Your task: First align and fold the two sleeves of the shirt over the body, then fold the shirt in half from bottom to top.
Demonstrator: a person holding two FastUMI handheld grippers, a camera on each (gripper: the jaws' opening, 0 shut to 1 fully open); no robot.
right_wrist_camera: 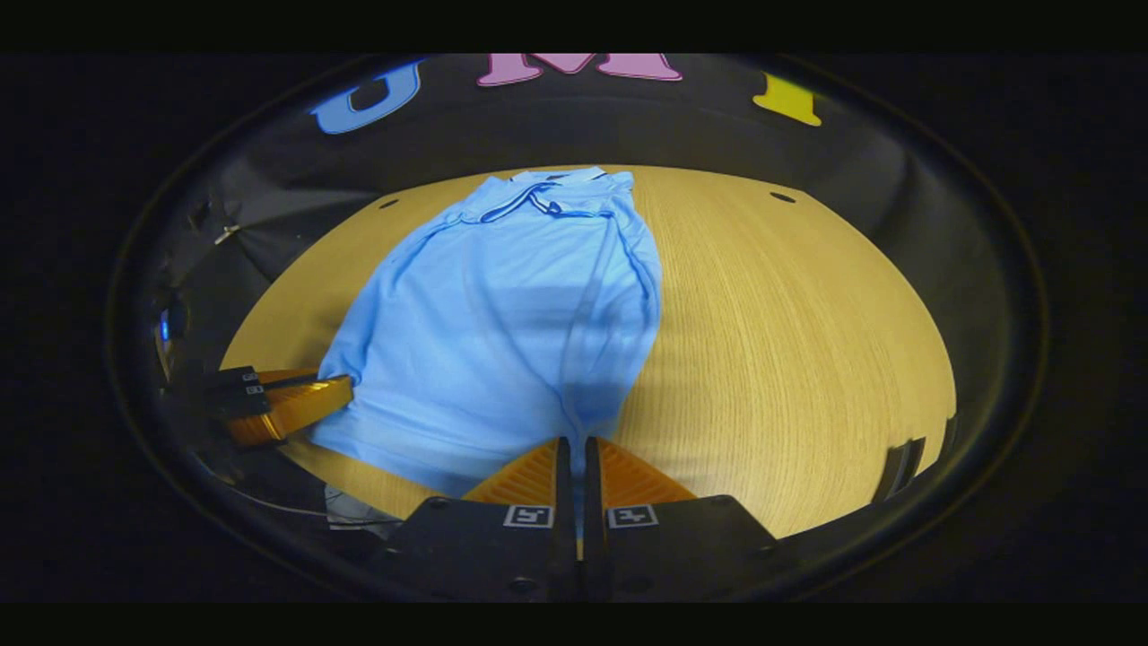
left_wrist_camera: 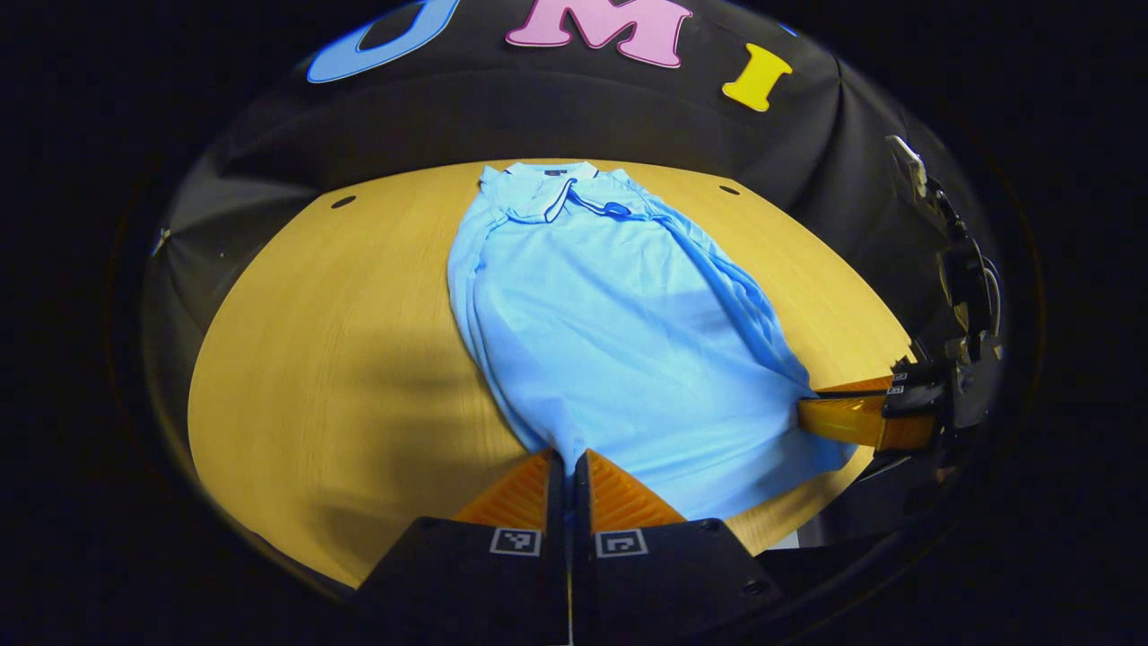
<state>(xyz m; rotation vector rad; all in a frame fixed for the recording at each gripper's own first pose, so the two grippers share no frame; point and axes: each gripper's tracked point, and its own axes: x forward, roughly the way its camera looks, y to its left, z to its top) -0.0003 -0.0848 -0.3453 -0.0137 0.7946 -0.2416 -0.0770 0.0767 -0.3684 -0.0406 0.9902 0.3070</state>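
Lying collar-far on the table (left_wrist_camera: 341, 341), the shirt (left_wrist_camera: 610, 332) has both bottom corners pinched: left gripper (left_wrist_camera: 569, 462) and right gripper (right_wrist_camera: 578, 449) each clenched on hem; sleeves hidden.

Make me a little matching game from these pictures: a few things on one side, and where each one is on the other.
Things:
1. collar
2. left tongs
3. right tongs
4. table

Places:
A. clamped on one corner of the shirt's near hem
B. under the shirt
C. far end of the shirt
D. clamped on the other near corner

Pairs: 1-C, 2-A, 3-D, 4-B
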